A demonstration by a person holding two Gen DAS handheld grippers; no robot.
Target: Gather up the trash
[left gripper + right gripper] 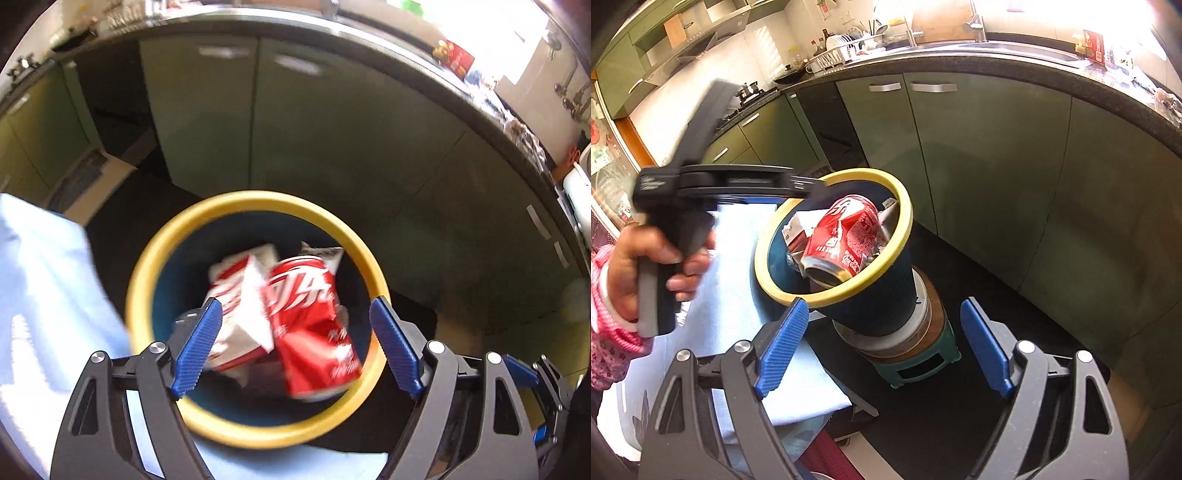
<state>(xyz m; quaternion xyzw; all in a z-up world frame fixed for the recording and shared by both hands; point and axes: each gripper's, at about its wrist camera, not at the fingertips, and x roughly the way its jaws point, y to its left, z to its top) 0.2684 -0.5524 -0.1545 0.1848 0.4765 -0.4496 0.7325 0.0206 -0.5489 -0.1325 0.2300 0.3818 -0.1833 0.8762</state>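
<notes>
A dark blue bin with a yellow rim [147, 280] [905, 221] holds a crushed red can [314, 332] [846, 236] and a red-and-white carton [236, 288] [796, 230]. My left gripper [295, 302] hangs right over the bin's mouth, open, its blue pads apart from the blurred can below. In the right wrist view a hand [646, 266] holds that gripper's black body [713, 181], which reaches to the bin's far rim. My right gripper [883, 304] stands open and empty, just short of the bin's near side.
The bin stands tilted on a round white and brown base on a green stool [923, 362]. A table under pale blue cloth [738, 295] [44, 277] lies to its left. Green cabinets [979, 166] and a dark counter [997, 62] curve behind; dark floor is to the right.
</notes>
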